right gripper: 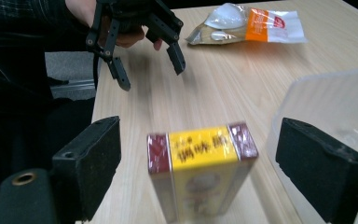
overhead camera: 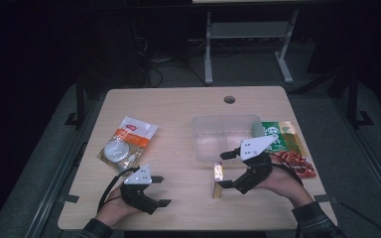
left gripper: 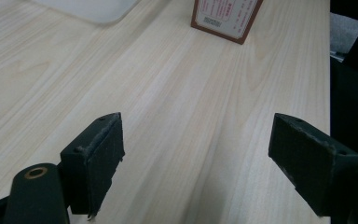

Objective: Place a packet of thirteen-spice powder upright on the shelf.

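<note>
The room is dim; only the table [overhead camera: 188,114] catches light from above, and the floor around it sinks into near black. The high view is soft and grainy, with the far background lost in shadow. In the right gripper view the yellow box [right gripper: 200,168] is blurred, close to the lens, while the clear container [right gripper: 326,102] glows pale and hazy. The left gripper view shows sharp wood grain and faint, soft shadows.

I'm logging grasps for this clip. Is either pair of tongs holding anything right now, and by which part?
Nothing is held. The right tongs stand open around the yellow box, pads clear of its sides. The left tongs are open over bare table.
</note>
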A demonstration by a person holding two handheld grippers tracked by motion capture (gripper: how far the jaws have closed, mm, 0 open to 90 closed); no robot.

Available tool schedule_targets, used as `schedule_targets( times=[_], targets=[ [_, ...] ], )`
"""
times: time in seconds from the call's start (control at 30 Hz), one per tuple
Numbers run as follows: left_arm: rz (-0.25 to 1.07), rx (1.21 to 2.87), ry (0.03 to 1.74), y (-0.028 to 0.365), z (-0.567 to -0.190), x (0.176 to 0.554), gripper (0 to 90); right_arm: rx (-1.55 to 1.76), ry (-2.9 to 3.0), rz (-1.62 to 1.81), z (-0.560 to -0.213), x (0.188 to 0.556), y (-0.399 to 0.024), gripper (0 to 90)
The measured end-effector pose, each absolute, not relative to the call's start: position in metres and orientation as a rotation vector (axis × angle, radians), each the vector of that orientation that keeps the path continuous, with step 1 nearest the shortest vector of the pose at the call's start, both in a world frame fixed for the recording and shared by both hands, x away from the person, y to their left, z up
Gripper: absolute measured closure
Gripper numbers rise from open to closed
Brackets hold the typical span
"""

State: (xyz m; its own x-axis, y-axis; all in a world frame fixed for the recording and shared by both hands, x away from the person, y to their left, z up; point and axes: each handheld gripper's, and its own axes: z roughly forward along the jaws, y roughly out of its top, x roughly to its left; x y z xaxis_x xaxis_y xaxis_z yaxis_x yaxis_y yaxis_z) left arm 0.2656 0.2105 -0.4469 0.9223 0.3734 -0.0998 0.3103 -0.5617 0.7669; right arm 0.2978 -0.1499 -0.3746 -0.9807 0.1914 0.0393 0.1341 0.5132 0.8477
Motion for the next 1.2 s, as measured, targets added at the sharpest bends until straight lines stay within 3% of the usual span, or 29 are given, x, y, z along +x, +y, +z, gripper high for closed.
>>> schedule_targets(
  times=[0.43,0.57,0.6,0.67,1.2],
  targets=[
    [0.077,2.227,0.450,0.206,-0.450,0.266,17.5,0.239,2.725,1.409,-0.386,0.303,-0.129,13.9],
    [0.070,2.230,0.449,0.204,-0.452,0.266,17.5,0.231,2.747,1.422,-0.393,0.306,-0.130,18.3],
    [0.071,2.237,0.441,0.204,-0.452,0.266,17.5,0.208,2.736,1.415,-0.396,0.306,-0.132,24.4],
    [0.072,2.238,0.440,0.204,-0.452,0.266,17.5,0.216,2.731,1.435,-0.396,0.306,-0.132,27.7],
    [0.052,2.254,0.429,0.198,-0.455,0.265,17.5,0.161,2.726,1.454,-0.390,0.304,-0.136,30.7]
  ],
)
